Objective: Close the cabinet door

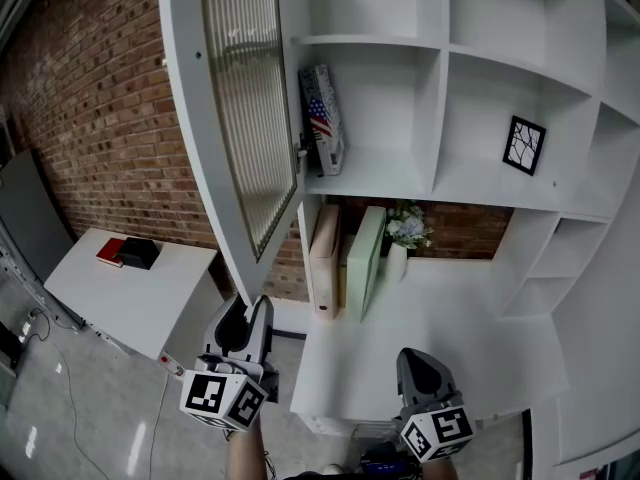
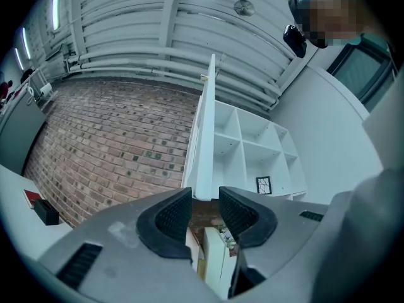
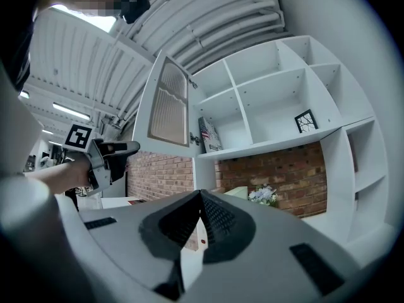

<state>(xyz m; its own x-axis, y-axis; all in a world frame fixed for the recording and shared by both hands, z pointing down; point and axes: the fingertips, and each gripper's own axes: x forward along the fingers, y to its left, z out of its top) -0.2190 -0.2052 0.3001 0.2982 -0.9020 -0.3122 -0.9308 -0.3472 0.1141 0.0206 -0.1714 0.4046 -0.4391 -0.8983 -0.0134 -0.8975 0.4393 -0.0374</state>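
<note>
Cabinet door [image 1: 245,118] was wide open, sticking out from the white shelving [image 1: 440,108], with a ribbed glass panel in it. Left tongs [image 1: 247,320] sat just under the door's lower corner, jaws apart. In the left gripper view the door's bottom edge lined up over the gap; contact unclear. Right tongs [image 1: 418,360] were low over the white tabletop [image 1: 470,318], jaws together, nothing between them. On the shelves: flag-printed box [image 1: 322,118] and small framed picture [image 1: 524,145]. Below: flowers [image 1: 406,228] and upright folders [image 1: 365,258]. Brick wall [image 1: 100,118] at left. Side table [image 1: 150,298] carried a red book [image 1: 110,251] and a black box [image 1: 139,253].
</note>
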